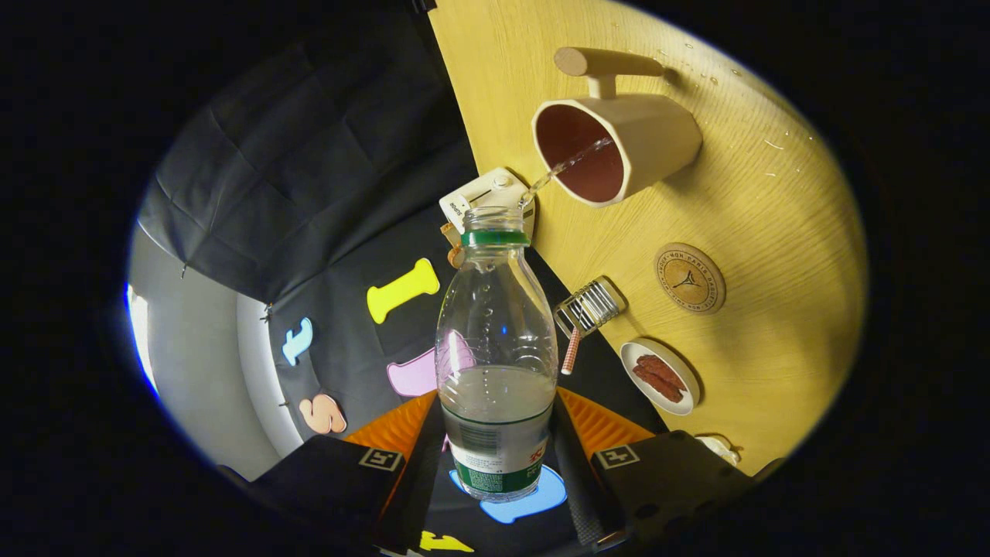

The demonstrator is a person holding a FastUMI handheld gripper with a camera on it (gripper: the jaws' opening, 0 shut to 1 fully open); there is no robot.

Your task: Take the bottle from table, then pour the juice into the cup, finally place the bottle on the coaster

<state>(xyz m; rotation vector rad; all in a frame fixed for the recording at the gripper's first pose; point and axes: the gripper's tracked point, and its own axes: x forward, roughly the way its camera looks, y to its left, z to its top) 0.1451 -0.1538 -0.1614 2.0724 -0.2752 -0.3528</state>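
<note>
My gripper [495, 433] is shut on a clear plastic bottle [495, 340] with a green neck ring and a green label, one finger pressing on each side of its lower body. The view is rolled, so the bottle is tipped over toward the table. Its cap is off, and a thin stream of clear liquid [568, 164] runs from the open mouth into a beige cup [619, 147] with a dark red inside and a long handle. Some liquid remains in the bottle's lower part. A round wooden coaster [689, 278] lies on the wooden table [773, 232], beyond the fingers and beside the cup.
A small wire rack [590, 306] with a striped straw [571, 352] stands at the table's edge near the bottle. A white dish [660, 376] holds brown pieces beside the coaster. A white box [486, 197] sits behind the bottle's mouth. Drops of liquid lie on the table past the cup.
</note>
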